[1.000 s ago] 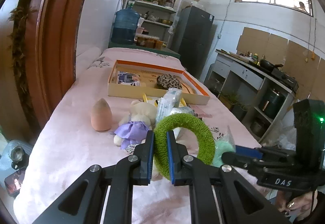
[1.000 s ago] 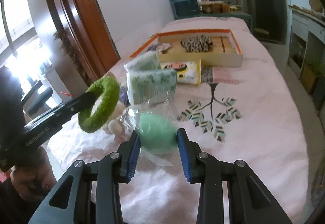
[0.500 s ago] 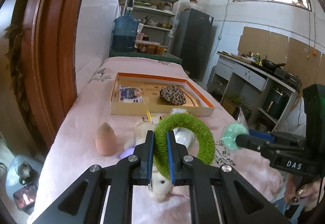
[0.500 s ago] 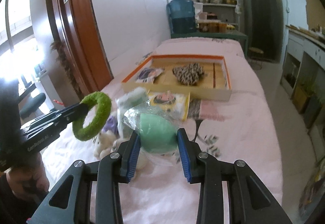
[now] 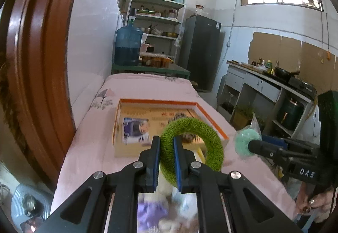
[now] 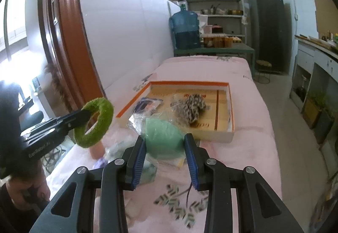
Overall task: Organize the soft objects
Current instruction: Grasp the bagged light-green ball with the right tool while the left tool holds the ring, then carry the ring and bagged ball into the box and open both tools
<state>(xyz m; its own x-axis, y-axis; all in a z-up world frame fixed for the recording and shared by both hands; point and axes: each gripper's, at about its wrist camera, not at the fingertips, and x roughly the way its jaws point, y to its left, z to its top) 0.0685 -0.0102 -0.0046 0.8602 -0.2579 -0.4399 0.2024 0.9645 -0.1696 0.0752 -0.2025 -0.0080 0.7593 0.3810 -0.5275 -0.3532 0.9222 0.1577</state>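
Observation:
My left gripper (image 5: 166, 144) is shut on a fuzzy green ring (image 5: 211, 144), held in the air in front of the orange-rimmed cardboard box (image 5: 169, 104). The ring also shows in the right wrist view (image 6: 95, 125). My right gripper (image 6: 164, 146) is shut on a green sponge in a clear plastic bag (image 6: 163, 135), held above the pink table; it shows in the left wrist view (image 5: 245, 142). The box (image 6: 231, 110) holds a leopard-print item (image 6: 194, 106) and a printed packet (image 6: 145, 104).
Below my grippers lie a plush toy with a purple dress (image 5: 152, 216), a pink sponge (image 6: 96, 150) and tissue packs (image 6: 118, 148) on the pink tablecloth (image 6: 243, 159). A brown door frame (image 5: 31, 63) stands left. A kitchen counter (image 5: 264, 82) stands right.
Both grippers have risen and moved forward toward the box, each still holding its object. The objects on the table have slid down and out of the middle of view.

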